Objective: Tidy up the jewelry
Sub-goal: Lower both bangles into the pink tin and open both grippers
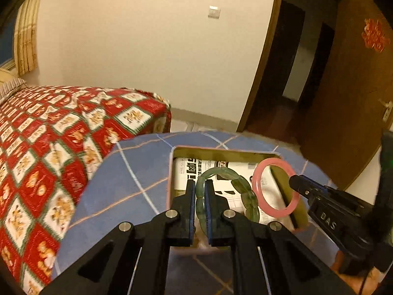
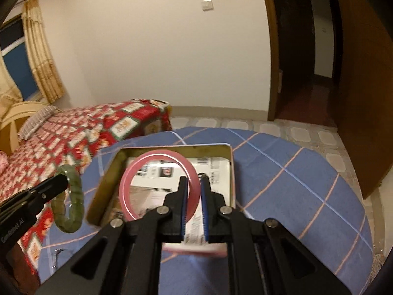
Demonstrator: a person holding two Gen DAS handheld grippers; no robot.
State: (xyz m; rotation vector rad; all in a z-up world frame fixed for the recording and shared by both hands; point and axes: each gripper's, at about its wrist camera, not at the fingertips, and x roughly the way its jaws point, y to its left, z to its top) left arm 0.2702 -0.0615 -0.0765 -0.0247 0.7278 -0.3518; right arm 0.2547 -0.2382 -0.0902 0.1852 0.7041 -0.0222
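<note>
My left gripper [image 1: 200,189] is shut on a green beaded bracelet [image 1: 235,184], held up over an open pink-rimmed box [image 1: 169,172] lined with printed paper. My right gripper [image 2: 194,184] is shut on a pink bangle [image 2: 137,172], which hangs above the same box [image 2: 232,169]. In the left wrist view the pink bangle [image 1: 277,186] and the right gripper [image 1: 294,182] show at the right. In the right wrist view the green bracelet [image 2: 71,196] and the left gripper [image 2: 61,184] show at the left. The box sits on a round table with a blue checked cloth [image 2: 294,184].
A bed with a red patterned cover [image 1: 49,135] stands close to the table's left. An open wooden door [image 1: 343,98] and a dark doorway are at the right. Tiled floor [image 2: 307,132] lies beyond the table's far edge.
</note>
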